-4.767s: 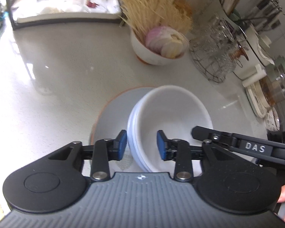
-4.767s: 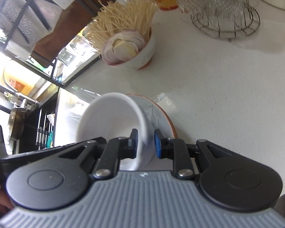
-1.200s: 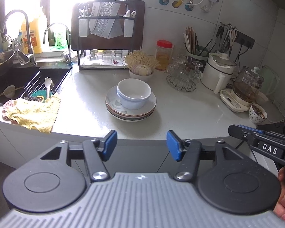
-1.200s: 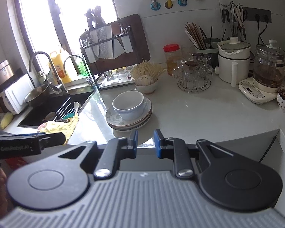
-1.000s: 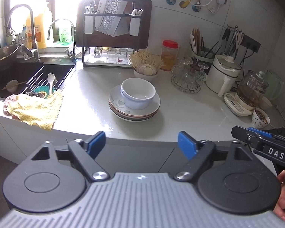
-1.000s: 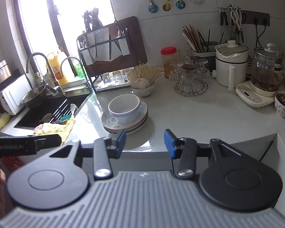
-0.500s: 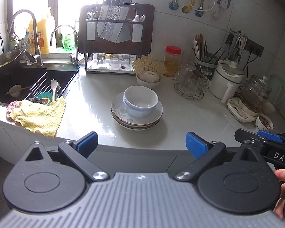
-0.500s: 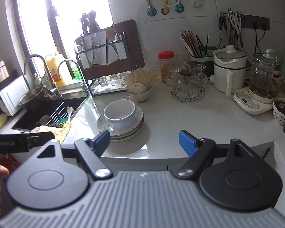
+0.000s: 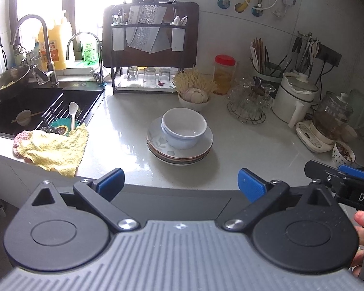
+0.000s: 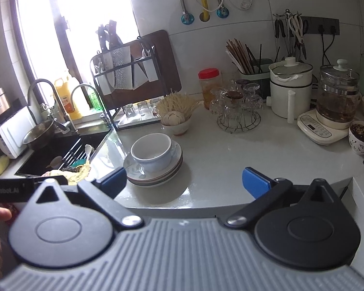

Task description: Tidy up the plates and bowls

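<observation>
2 white bowls [image 9: 184, 128] sit nested, 1 inside the other, on a stack of plates [image 9: 179, 149] near the middle of the pale tabletop [image 9: 254, 145]; the top bowl looks empty. Behind the stack, a small white bowl [image 9: 194, 103] holds garlic and a bundle of pale noodles. A wire basket [image 9: 246, 106] to its right holds upturned glasses, and a red-lidded jar [image 9: 224, 74] stands by the wall. A green holder [image 10: 254, 66] is packed with chopsticks. At the right edge a patterned cup [image 10: 362, 139] holds dried bits. In the sink [image 9: 36, 111] lie a white spoon and a metal bowl, with a yellow cloth [image 9: 53, 149] draped over its rim.

Left tool [image 9: 180, 181] is spread wide with nothing between its pads. Right tool [image 10: 184, 180] is opening its jaws, nothing between them. Both hang well short of the dishes.
</observation>
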A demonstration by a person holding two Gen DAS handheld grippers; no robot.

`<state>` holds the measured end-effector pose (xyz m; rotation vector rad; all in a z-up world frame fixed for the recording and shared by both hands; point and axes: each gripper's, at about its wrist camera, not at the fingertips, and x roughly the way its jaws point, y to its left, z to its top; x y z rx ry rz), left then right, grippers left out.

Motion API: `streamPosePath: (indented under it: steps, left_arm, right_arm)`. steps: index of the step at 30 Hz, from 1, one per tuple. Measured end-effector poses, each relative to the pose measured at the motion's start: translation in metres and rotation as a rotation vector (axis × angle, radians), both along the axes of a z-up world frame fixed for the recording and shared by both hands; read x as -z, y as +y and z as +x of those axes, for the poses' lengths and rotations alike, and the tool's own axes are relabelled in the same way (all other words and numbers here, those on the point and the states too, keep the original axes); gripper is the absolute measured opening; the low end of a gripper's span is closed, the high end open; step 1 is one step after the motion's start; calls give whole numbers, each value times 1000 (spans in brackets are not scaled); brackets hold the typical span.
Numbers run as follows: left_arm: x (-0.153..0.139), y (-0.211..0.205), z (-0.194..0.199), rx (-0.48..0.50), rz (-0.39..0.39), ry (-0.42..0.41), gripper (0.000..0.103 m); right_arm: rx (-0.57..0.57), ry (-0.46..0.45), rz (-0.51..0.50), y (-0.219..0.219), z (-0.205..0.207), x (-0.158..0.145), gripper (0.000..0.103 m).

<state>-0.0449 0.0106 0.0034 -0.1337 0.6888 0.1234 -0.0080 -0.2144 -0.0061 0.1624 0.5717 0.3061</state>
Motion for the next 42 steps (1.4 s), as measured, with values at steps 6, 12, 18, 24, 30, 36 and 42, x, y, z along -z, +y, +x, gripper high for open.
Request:
streamPosePath:
  steps: [6, 12, 18, 24, 30, 36, 42]
  left_arm:
    - [-1, -1, 0, 25, 12, -12, 101]
    - [-2, 3, 0, 11, -2, -11, 101]
    - [0, 4, -2, 6, 0, -6, 101]
    - [-2, 0, -3, 19, 5, -8, 101]
    - [-3, -3, -4, 30, 9, -15, 101]
    - [-2, -4, -6, 30, 4, -12, 101]
    - [-2, -2, -9, 28, 0, -9, 101]
  right_arm:
    - [-15, 7, -6, 6, -1, 1, 103]
    - [-23, 3, -13, 8, -2, -1, 103]
    - [-13, 0, -23, 6, -3, -2, 103]
    - [-10, 1, -20, 5, -5, -2, 103]
    - [-4, 3, -22, 3, -7, -2, 103]
    - [-17, 10, -26, 4, -7, -1, 103]
    - [-29, 10, -30, 6, -9, -1, 103]
